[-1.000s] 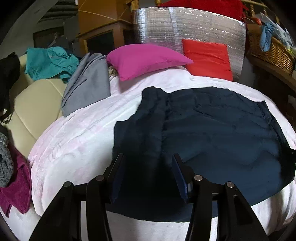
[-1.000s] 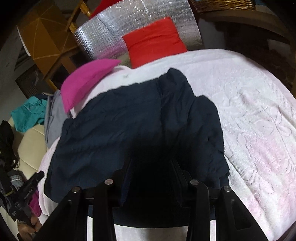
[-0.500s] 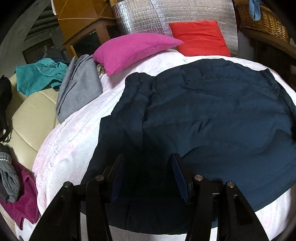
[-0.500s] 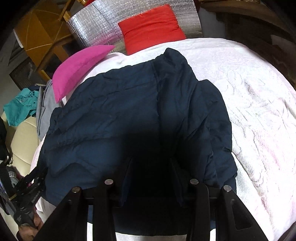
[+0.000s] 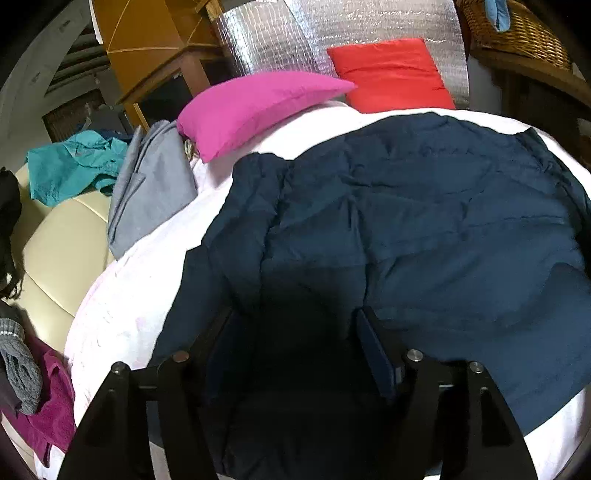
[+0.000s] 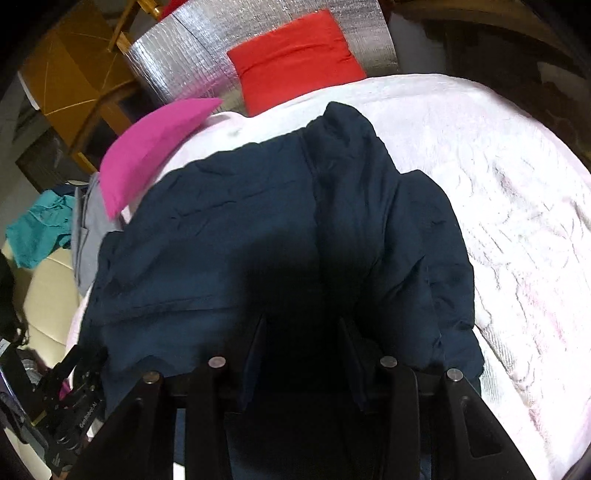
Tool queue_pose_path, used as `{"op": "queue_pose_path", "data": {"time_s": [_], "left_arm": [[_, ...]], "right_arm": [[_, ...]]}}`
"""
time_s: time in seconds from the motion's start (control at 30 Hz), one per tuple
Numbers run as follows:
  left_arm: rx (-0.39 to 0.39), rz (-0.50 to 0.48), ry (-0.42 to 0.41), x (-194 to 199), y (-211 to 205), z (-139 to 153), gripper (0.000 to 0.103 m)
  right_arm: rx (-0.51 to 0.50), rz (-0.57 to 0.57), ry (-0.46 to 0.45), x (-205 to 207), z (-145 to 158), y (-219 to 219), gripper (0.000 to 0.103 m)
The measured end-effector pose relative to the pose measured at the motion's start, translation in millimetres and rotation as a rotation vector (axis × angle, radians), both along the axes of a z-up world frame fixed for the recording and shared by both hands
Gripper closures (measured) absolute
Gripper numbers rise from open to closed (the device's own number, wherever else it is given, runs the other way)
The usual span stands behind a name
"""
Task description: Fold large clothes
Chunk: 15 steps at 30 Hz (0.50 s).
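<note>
A large dark navy jacket lies spread flat on the white bedspread; it also shows in the right wrist view. My left gripper is open, its fingers just above the jacket's near left part. My right gripper is open over the jacket's near right part, by a folded-in sleeve. Neither holds cloth. The left gripper body shows at the lower left of the right wrist view.
A magenta pillow and a red pillow lie at the bed's far end against a silver foil panel. A grey garment and teal cloth lie left. A wicker basket stands far right.
Both grippers have moved forward and lower over the jacket, which now fills more of each view. Both stay open.
</note>
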<state>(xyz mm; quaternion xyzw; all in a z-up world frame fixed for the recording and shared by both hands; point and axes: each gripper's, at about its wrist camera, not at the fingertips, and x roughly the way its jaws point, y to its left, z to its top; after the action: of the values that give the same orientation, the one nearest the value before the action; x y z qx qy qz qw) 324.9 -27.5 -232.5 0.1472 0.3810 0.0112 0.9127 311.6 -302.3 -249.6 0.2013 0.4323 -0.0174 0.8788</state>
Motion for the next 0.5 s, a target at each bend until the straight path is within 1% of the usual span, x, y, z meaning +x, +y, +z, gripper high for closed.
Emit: {"op": "queue_pose_path", "data": {"time_s": [0.03, 0.13, 0.17, 0.23, 0.27, 0.33, 0.4, 0.5], "left_arm": [[-0.020, 0.011, 0.014, 1.9, 3.7, -1.7, 0.030], [-0.082, 0.060, 0.035, 3.8, 15.7, -4.0, 0.017], [-0.105, 0.067, 0.051, 3.2, 18.0, -4.4, 0.016], [-0.143, 0.050, 0.104, 4.7, 24.9, 1.9, 0.016], [-0.151, 0.041, 0.109, 3.8, 26.4, 6.3, 0.016], [-0.158, 0.025, 0.067, -4.6, 29.1, 15.5, 0.016], [-0.156, 0.012, 0.038, -12.1, 28.7, 21.8, 0.016], [-0.191, -0.036, 0.001, -26.6, 28.0, 33.1, 0.016]], "right_arm": [[-0.002, 0.001, -0.001, -0.2, 0.2, 0.6, 0.059], [0.003, 0.003, -0.006, -3.9, 0.8, -0.3, 0.059], [0.015, 0.001, -0.013, -6.5, 2.0, -1.4, 0.059], [0.048, -0.002, -0.031, -11.8, 4.7, -7.1, 0.059], [0.068, -0.004, -0.043, -15.5, 6.5, -9.7, 0.059], [0.113, -0.012, -0.078, -23.0, 11.1, -16.3, 0.059], [0.155, 0.008, -0.133, -28.6, 17.8, -16.5, 0.059], [0.148, 0.089, -0.194, -33.5, 28.5, -0.6, 0.059]]}}
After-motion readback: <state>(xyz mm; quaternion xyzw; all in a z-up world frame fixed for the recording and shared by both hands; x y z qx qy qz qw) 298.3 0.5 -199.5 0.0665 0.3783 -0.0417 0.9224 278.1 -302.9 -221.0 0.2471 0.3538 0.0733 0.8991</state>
